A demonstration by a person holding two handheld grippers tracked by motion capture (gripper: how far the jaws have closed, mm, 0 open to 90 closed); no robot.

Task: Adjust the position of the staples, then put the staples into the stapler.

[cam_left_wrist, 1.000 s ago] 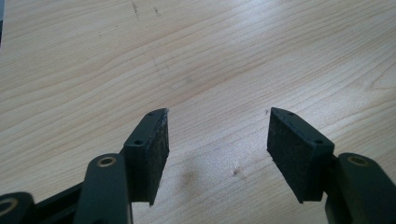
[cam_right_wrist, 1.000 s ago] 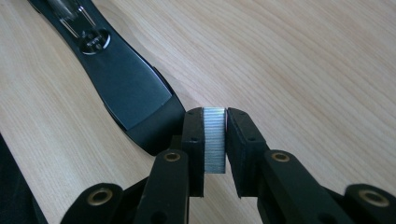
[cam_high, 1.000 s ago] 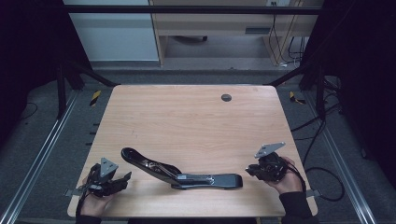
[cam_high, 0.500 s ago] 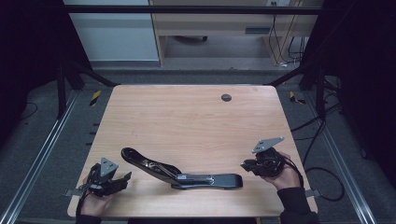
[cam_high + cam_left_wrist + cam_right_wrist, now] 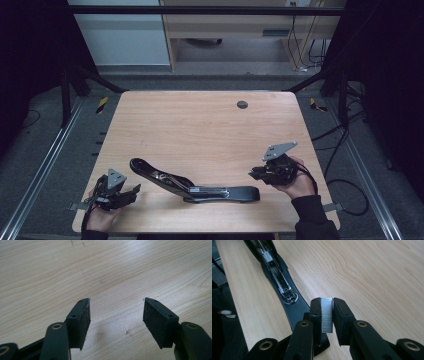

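Pale wooden table [image 5: 200, 130] with a small round dark grommet [image 5: 242, 104] near its far edge stands on grey carpet between metal rails, with a cabinet behind. Seen from the high view, a black stapler [image 5: 192, 184] lies swung fully open along the near edge, its two long halves spread flat and its metal magazine channel facing up; whether any staples sit in that channel cannot be told from here. The left gripper [image 5: 131, 192] rests low at the near left corner, just short of the stapler's left end and not touching it. The right gripper [image 5: 254, 173] hangs in the person's hand beyond the stapler's right end. Against the earlier pictures the right gripper has lifted and drawn a little farther onto the table, while the left one and the stapler have kept their places. From the left gripper view, the left gripper [image 5: 116, 315] has its jaws spread wide over bare wood with nothing between them. From the right gripper view, the right gripper [image 5: 327, 312] pinches a silvery strip of staples [image 5: 326, 315] upright between its pads, held above the stapler [image 5: 277, 282], whose open magazine channel [image 5: 278, 277] runs away to the upper left.
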